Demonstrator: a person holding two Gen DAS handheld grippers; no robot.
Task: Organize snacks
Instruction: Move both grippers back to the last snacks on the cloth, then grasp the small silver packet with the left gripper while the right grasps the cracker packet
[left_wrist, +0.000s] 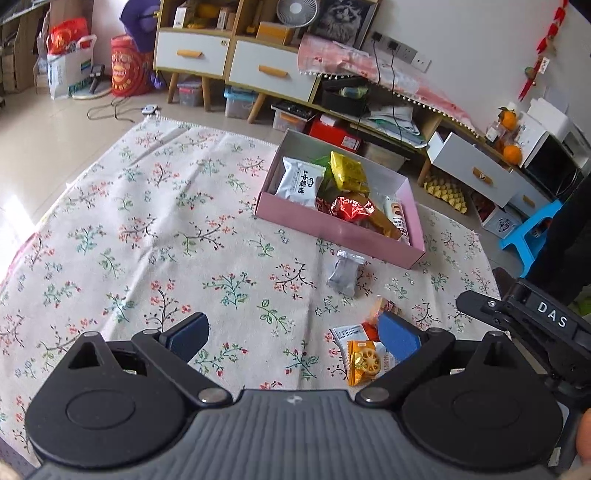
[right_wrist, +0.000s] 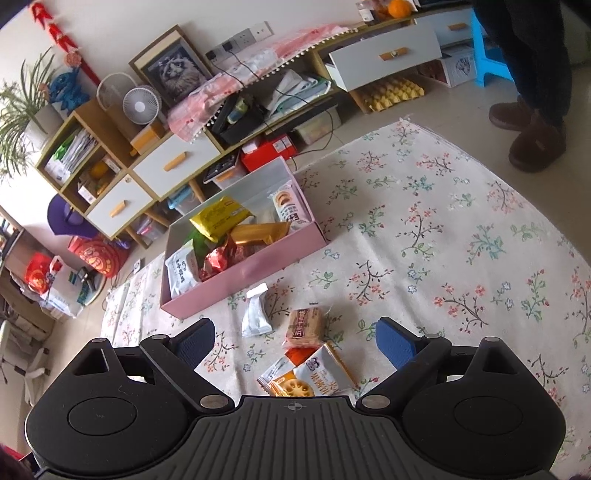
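A floral cloth (right_wrist: 443, 229) is covering the worktop, and a pink box (right_wrist: 258, 266) holding several snack packets is sitting at its far side. Three loose snack packets are lying near: a silver packet (right_wrist: 256, 314), a brown cracker packet (right_wrist: 304, 326) and a lotus-root packet (right_wrist: 306, 376). The left gripper (left_wrist: 291, 334) and right gripper (right_wrist: 295, 339) are hovering with fingers wide, gripping nothing.

We hold two matching tools. Our left gripper (left_wrist: 291, 338) has a grey ribbed body stamped with a small crosshair mark, flanked by two round black discs and black link arms joined by silver pins. Its fingers (left_wrist: 397, 338) end in blue textured pads. Triangular cut-outs sit in the outer black plates. Our right gripper (right_wrist: 295, 341) is built the same way; seen from the left wrist camera, its side carries a white "DAS" label (left_wrist: 553, 314). Dark trousers (right_wrist: 532, 51) and brown fuzzy slippers (right_wrist: 535, 144) also show.
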